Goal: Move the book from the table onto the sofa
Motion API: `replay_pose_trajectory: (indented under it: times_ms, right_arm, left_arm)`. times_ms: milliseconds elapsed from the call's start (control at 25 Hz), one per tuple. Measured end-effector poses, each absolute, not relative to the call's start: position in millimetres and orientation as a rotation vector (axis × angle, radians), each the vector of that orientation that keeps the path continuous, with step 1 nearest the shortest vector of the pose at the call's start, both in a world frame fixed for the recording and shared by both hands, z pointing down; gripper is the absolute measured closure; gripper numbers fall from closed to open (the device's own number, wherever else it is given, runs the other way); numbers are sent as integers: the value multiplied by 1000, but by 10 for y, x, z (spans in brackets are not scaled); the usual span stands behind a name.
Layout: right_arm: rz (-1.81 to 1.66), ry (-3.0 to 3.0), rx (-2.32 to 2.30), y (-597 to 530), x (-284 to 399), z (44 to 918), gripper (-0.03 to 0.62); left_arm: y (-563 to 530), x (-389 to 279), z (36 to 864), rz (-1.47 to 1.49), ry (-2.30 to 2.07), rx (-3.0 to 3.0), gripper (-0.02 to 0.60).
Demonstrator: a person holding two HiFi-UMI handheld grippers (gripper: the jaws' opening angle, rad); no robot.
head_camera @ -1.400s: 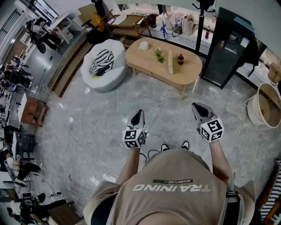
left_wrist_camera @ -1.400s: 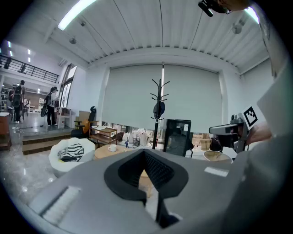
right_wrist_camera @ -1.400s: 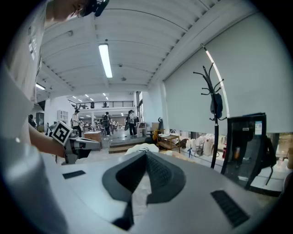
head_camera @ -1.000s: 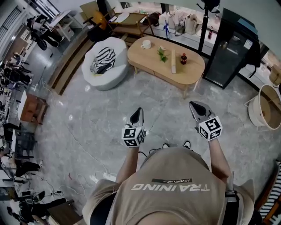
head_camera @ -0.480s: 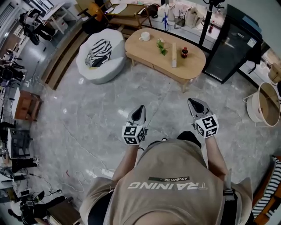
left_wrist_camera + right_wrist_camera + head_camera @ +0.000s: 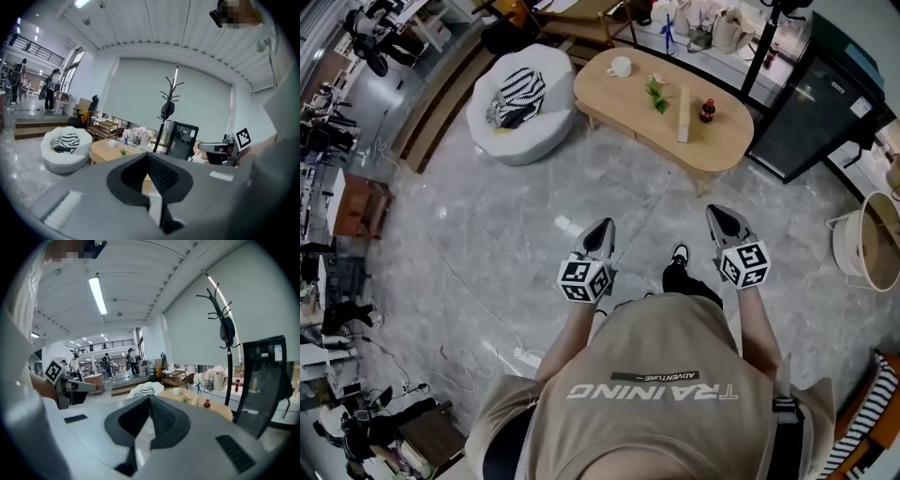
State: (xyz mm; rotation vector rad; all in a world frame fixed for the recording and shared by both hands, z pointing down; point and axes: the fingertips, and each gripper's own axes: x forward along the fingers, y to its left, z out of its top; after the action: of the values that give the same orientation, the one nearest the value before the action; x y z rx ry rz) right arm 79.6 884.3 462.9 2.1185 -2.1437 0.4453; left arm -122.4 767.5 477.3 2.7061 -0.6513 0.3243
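One slim, pale book [image 6: 682, 114] (cream-coloured) sits on the wooden table [image 6: 619, 101].

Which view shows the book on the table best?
The head view: the book is seen whole from above on the wooden table. The right gripper view shows it small and edge-on; in the left gripper view I cannot make it out.

left gripper [image 6: 148, 157]: jaws together, nothing between them | past the tips: oval wooden table [image 6: 99, 151] bearing white mug [image 6: 111, 143] and small green plant [image 6: 123, 151] | left of table: white sofa [image 6: 56, 159] with striped cloth [image 6: 65, 142] on its seat | behind: coat stand [image 6: 168, 105], black cabinet [image 6: 183, 139] | right: right gripper [image 6: 204, 146], pointing left
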Motion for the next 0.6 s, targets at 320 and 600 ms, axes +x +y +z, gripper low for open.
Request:
replay_pose_trajectory:
  times_ms: [320,600]
  right_arm:
    - [357,-2180,2030,8254,1363,4659,589]
    - [357,-2148,1967,8017,2125,4869,589]
  left_arm:
    - [7182,-582,4675,390,-675,2746,591]
    - [6871,318,4597,302,-644,2678,591]
